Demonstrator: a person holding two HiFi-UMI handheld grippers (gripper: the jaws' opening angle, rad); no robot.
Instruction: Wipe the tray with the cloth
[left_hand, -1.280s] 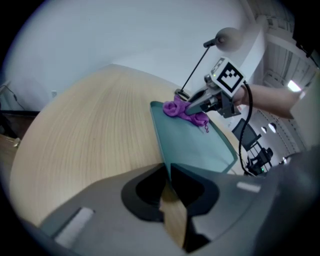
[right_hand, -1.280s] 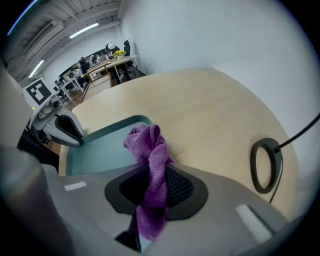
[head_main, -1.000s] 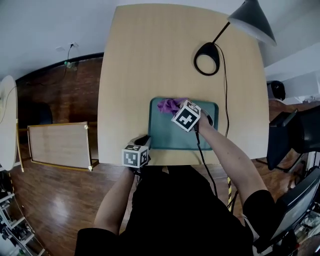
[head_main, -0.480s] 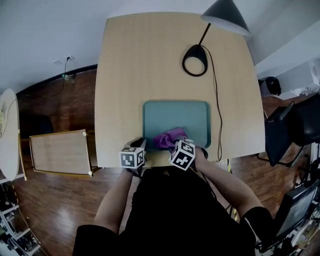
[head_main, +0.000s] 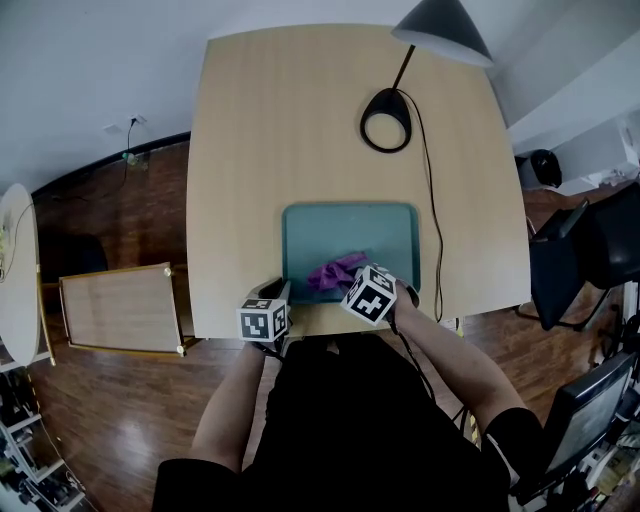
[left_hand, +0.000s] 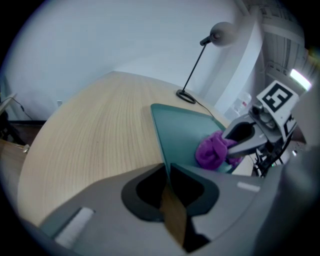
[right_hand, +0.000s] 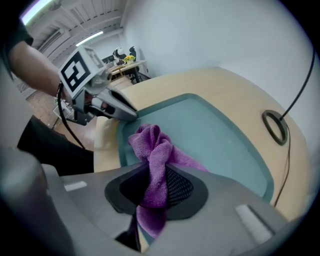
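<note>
A teal tray (head_main: 350, 208) lies on the wooden table near its front edge. My right gripper (head_main: 352, 280) is shut on a purple cloth (head_main: 335, 270), which rests on the tray's near half. In the right gripper view the cloth (right_hand: 152, 145) bunches up between the jaws of my right gripper (right_hand: 152, 175) over the tray (right_hand: 210, 135). My left gripper (head_main: 282, 292) is shut on the tray's near-left corner. In the left gripper view the tray's rim (left_hand: 159, 135) runs into the closed jaws of my left gripper (left_hand: 167, 172), with the cloth (left_hand: 212, 152) to the right.
A black desk lamp with a round base (head_main: 387, 118) stands beyond the tray. Its cable (head_main: 438, 240) runs down the table just right of the tray. A wooden panel (head_main: 120, 305) lies on the floor at left, a dark chair (head_main: 575, 260) at right.
My right gripper has dragged the cloth from the tray's far edge to its near half. The left gripper has kept its hold on the tray's corner.
</note>
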